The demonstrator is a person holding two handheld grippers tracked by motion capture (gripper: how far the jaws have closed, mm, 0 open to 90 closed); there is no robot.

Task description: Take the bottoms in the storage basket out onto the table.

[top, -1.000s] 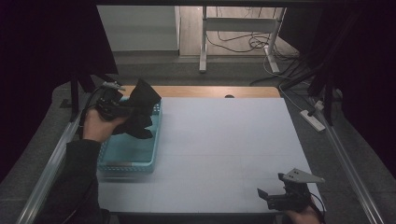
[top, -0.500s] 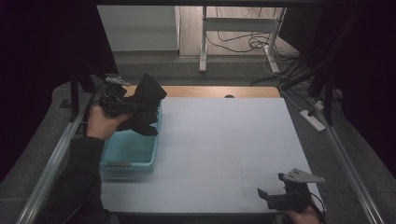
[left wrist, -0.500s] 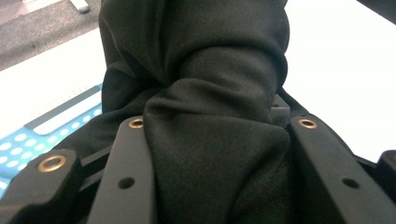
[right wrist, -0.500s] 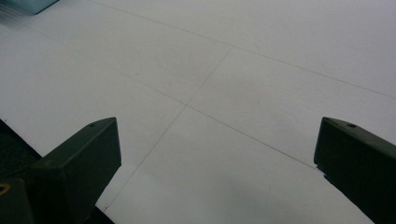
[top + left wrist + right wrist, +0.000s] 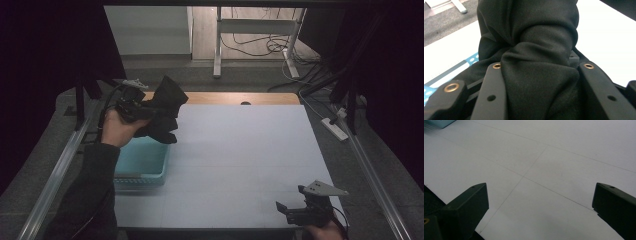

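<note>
1. A black cloth (image 5: 162,107) is clamped in the left claw (image 5: 145,111) and held up in the air, over the far end of the teal bin (image 5: 140,162). So the lifting-out step looks to be in hand, as far as can be judged.
2. Seen along the left claw's own jaws, the cloth (image 5: 534,75) is bunched thick between them, pinched tight, with folds spilling up and over.
3. The right claw (image 5: 292,210) is parked low at the near edge of the desk (image 5: 250,150), well to the right of the bin. Its jaws are spread wide with nothing between them, just bare white desk (image 5: 544,165).
4. Next move, probably: the cloth gets carried right of the bin onto open desk and set down or spread. A second grip from the right claw would likely be needed for flattening.
5. Looks-wise: dark, matte, soft, woven, crumpled into a lump with one corner sticking up. Floppy stuff, so some sagging and slipping can be expected.
</note>
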